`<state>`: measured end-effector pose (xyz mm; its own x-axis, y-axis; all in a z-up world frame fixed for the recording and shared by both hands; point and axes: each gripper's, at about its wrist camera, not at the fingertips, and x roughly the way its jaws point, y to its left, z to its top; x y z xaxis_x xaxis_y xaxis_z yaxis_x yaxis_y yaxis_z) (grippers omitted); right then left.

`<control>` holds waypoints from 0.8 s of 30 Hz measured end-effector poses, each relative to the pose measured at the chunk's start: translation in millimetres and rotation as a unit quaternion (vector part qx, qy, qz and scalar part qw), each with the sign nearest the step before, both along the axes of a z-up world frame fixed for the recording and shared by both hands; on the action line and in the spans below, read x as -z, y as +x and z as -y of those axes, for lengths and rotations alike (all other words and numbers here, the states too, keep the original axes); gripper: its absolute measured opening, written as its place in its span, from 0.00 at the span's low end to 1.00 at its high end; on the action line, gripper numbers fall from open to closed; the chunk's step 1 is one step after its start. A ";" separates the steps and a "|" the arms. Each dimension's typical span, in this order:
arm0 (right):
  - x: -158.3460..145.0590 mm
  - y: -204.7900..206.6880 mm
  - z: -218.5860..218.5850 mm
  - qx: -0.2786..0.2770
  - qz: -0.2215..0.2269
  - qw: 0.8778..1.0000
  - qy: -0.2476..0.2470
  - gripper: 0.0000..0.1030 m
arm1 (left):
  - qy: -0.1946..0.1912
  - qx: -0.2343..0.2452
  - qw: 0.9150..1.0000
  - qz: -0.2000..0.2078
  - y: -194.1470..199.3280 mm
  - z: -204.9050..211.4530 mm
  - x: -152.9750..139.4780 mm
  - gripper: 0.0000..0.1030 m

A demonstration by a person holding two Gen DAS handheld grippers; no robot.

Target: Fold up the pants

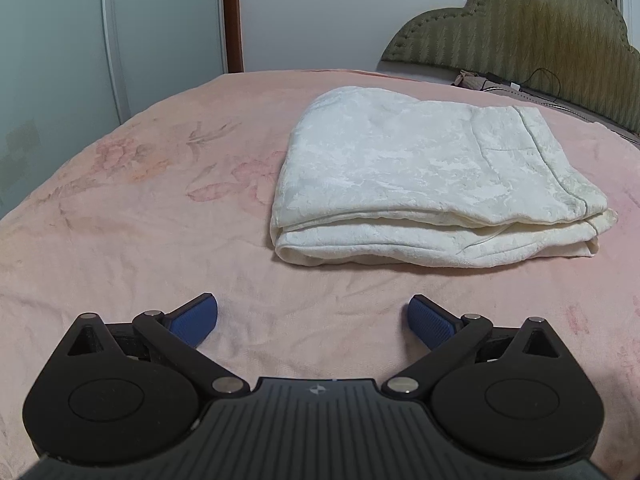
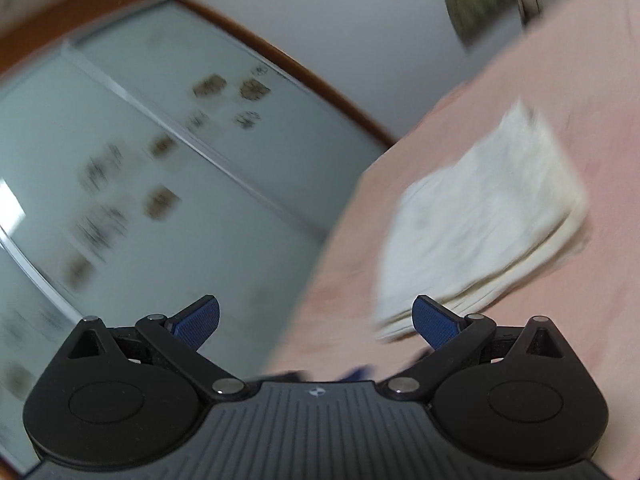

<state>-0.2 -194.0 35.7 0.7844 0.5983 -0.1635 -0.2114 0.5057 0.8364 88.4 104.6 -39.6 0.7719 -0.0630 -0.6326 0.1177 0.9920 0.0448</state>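
The white pants (image 1: 432, 176) lie folded into a thick flat stack on the pink bedspread (image 1: 140, 208), ahead and to the right of my left gripper. My left gripper (image 1: 313, 322) is open and empty, low over the bedspread, a short way in front of the stack's near edge. In the right wrist view the picture is tilted and blurred. The folded pants (image 2: 480, 220) show at the right. My right gripper (image 2: 316, 320) is open and empty, held above the bed with its right finger (image 2: 434, 322) in line with the stack's near corner.
A padded olive headboard (image 1: 532, 28) stands at the far right, with a cable and small items (image 1: 516, 86) at its foot. Pale sliding wardrobe doors (image 2: 140, 168) and a brown wooden frame (image 1: 232, 16) stand beyond the bed's left edge.
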 end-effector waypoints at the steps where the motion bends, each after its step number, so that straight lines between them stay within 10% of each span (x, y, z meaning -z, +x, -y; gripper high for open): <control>1: -0.1 1.3 -1.8 -0.005 -0.004 1.000 0.022 1.00 | 0.000 0.000 1.000 0.000 -0.3 -0.1 -0.1 1.00; 7: 2.6 13.0 -27.6 -0.038 -0.008 0.999 0.010 1.00 | 0.000 0.000 1.000 0.000 -0.6 0.2 -0.2 1.00; 10: 1.2 12.9 -22.4 0.034 0.016 0.992 -0.120 1.00 | 0.000 0.000 1.000 0.000 -0.4 -0.1 -0.2 1.00; 14: 24.0 25.3 -32.3 0.174 -0.001 0.905 -0.388 1.00 | -0.001 0.002 1.000 -0.002 -0.4 -0.2 -0.3 1.00; 16: 43.6 35.3 -32.5 0.172 -0.025 0.886 -0.430 1.00 | -0.001 0.002 1.000 -0.002 -0.5 -0.2 -0.4 1.00; 24: 86.4 44.4 -42.6 0.129 -0.069 0.887 -0.438 1.00 | -0.001 0.002 1.000 -0.002 -0.5 -0.4 -0.4 1.00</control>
